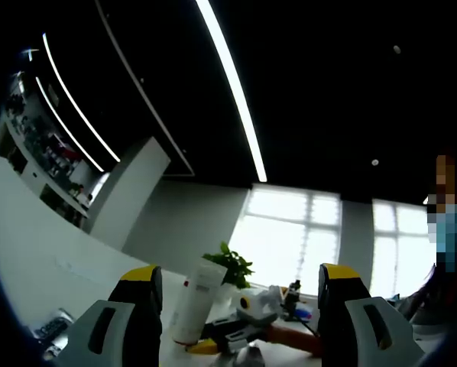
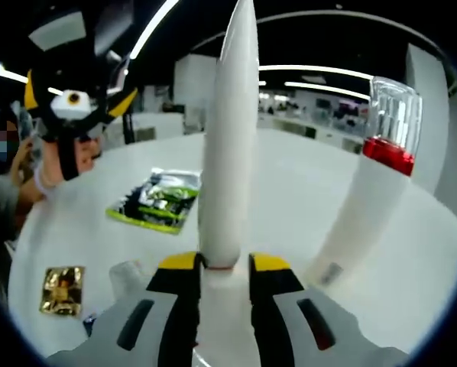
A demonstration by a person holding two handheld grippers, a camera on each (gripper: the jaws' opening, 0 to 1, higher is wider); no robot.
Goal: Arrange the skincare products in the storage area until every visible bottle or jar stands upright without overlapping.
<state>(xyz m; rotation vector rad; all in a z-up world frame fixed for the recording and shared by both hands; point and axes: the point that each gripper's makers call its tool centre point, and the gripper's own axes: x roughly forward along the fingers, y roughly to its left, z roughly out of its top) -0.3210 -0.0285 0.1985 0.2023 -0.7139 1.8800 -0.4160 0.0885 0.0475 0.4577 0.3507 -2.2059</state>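
**On the white table: one tube gripped, one standing free**

On the white table (image 2: 305, 206), the right gripper (image 2: 225, 264) has its yellow-tipped jaws closed against the lower part of a white tube (image 2: 230, 145), which rises upright between them to a narrow flat end. Just to its right in the right gripper view stands a second white bottle (image 2: 366, 206), leaning in the fisheye, with a red band and a clear cap. A green packet (image 2: 158, 200) and a small gold sachet (image 2: 62, 289) lie flat on the table, well apart from the bottles. The left gripper (image 2: 76, 99) appears there at upper left, held in a person's hand (image 2: 64, 160).

The left gripper view points upward: ceiling light strips (image 1: 232, 84), bright windows (image 1: 290, 237), a potted plant (image 1: 230, 266). Its own jaws (image 1: 240, 306) stand wide apart with nothing between them. Beyond them the white tube (image 1: 196, 302) shows upright, with the right gripper (image 1: 240, 330) low beside it.
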